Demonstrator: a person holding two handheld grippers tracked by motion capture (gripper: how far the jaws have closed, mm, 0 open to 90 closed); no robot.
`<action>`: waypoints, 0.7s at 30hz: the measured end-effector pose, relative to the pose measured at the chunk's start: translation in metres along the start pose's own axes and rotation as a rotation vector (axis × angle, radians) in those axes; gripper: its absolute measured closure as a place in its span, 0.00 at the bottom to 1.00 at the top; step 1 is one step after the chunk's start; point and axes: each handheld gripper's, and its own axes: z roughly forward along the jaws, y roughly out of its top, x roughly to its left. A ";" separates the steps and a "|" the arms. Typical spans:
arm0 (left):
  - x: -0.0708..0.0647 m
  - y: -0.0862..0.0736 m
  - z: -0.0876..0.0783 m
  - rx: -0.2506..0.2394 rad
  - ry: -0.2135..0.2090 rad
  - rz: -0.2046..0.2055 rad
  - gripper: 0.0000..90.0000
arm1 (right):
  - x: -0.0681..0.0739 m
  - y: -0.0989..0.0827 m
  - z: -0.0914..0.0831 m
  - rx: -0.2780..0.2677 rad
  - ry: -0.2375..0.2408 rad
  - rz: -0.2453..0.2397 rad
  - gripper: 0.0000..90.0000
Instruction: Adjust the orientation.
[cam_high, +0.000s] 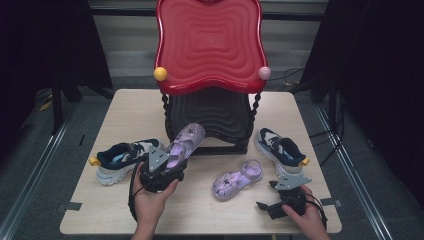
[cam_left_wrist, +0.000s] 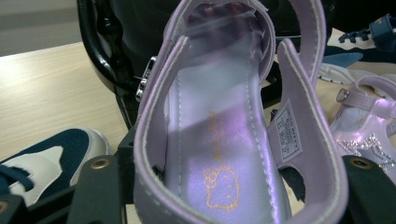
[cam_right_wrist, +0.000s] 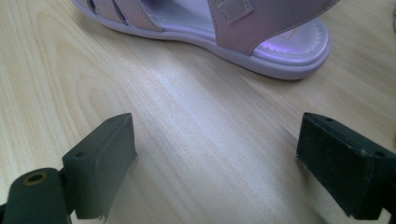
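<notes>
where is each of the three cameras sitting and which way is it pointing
High view: above the person's side, looking forward and down at the table; both forearms and hands enter from below.
Left gripper view: rides the left gripper, looking along its jaws, which hold the lifted purple sandal.
Right gripper view: rides the right gripper, jaws open, low over the wood, facing the second purple sandal.
Shared: all three views show that second sandal.

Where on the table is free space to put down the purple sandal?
The table is bare at its far left corner, behind the left sneaker, and along the near edge between both hands. It is crowded around the rack and the other sandal.
</notes>
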 end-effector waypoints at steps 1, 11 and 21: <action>0.000 0.000 0.001 -0.008 -0.002 -0.010 0.41 | 0.000 0.000 0.000 0.000 0.000 -0.001 0.12; -0.004 0.011 0.013 -0.034 0.016 -0.047 0.41 | 0.000 0.000 0.000 0.000 0.000 0.000 0.12; -0.009 0.018 0.025 -0.064 0.030 -0.095 0.41 | 0.000 0.000 0.000 0.000 0.000 0.000 0.12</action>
